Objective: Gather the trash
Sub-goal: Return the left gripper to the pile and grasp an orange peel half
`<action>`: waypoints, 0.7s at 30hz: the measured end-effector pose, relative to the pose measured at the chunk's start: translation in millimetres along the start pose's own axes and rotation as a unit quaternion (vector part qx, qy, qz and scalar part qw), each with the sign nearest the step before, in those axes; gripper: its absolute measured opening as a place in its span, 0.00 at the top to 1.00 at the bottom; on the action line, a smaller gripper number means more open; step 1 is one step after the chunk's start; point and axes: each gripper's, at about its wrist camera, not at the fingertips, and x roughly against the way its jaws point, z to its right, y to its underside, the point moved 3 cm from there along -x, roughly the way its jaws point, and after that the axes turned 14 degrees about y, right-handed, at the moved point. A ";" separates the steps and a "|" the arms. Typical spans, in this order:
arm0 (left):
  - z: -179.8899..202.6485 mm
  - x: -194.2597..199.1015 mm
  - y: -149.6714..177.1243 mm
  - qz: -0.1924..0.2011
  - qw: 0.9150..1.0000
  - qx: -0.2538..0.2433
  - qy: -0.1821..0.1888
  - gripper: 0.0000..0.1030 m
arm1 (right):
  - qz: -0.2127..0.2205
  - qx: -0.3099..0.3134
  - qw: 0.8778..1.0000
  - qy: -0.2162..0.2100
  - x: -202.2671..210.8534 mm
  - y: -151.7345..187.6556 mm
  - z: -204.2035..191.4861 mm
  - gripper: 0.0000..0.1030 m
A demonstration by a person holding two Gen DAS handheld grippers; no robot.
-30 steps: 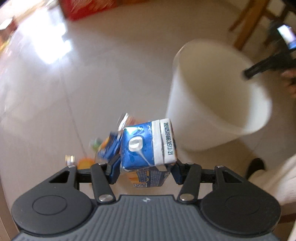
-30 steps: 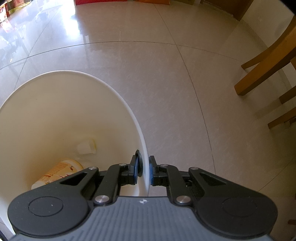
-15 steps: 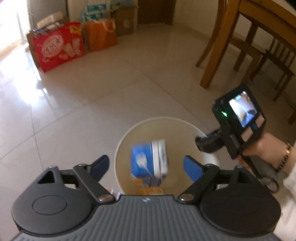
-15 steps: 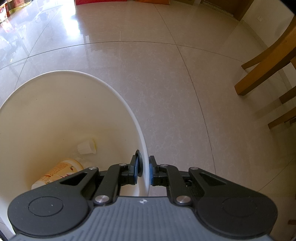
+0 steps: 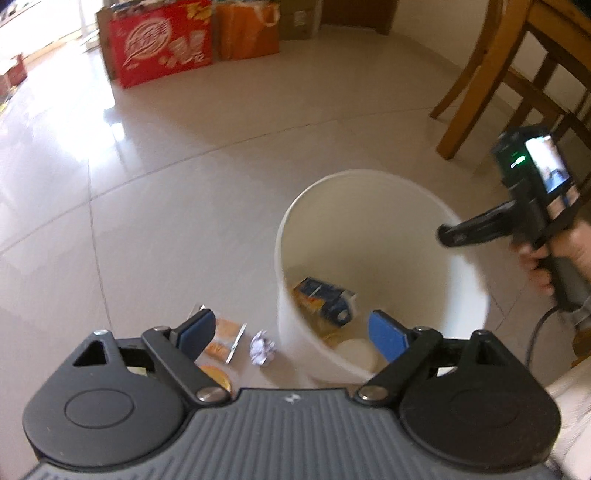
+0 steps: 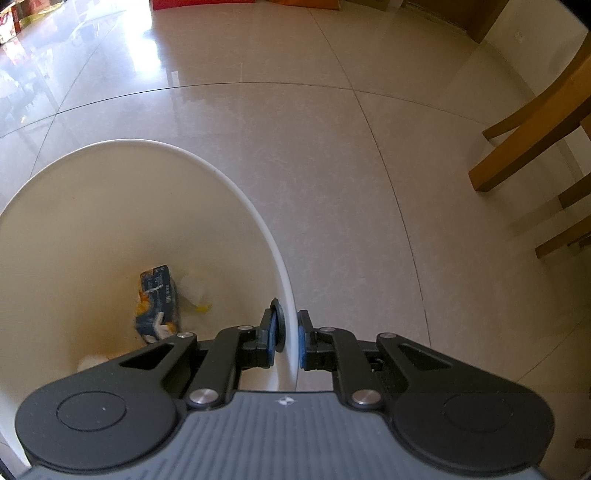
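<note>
A white bin (image 5: 373,206) stands on the tiled floor. Inside it lies a blue and orange drink carton (image 5: 325,299), seen also in the right wrist view as the carton (image 6: 157,304) on the bin's bottom beside pale scraps. My left gripper (image 5: 291,332) hangs open and empty above the bin's near left rim. My right gripper (image 6: 286,343) is shut on the bin's rim (image 6: 291,325), one pad inside the wall and one outside. On the floor left of the bin lie a crumpled paper ball (image 5: 263,347), an orange wrapper (image 5: 223,341) and an orange round piece (image 5: 216,376).
Wooden chair and table legs (image 5: 469,88) stand at the right, also seen as wooden legs (image 6: 532,147). A red bag (image 5: 162,40) and an orange bag (image 5: 245,31) sit at the far wall. A person's hand (image 5: 554,258) holds the right gripper's handle.
The left gripper held the carton a second ago, opened over the bin, and the carton fell in. It now lies on the bin's bottom. The right gripper kept its hold on the rim.
</note>
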 end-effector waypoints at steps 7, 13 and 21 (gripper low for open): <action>-48.2 -12.6 57.4 -0.012 0.998 0.036 -0.041 0.12 | 0.003 0.004 1.000 0.004 -0.7 1.6 -3.7 0.86; -89.9 -33.6 103.8 -0.032 0.995 0.073 -0.056 0.12 | 0.002 0.003 1.000 0.004 0.5 0.8 -4.0 0.86; -135.1 -57.4 140.6 -0.043 0.995 0.048 -0.071 0.12 | 0.009 0.014 1.000 0.012 0.0 2.3 -6.4 0.86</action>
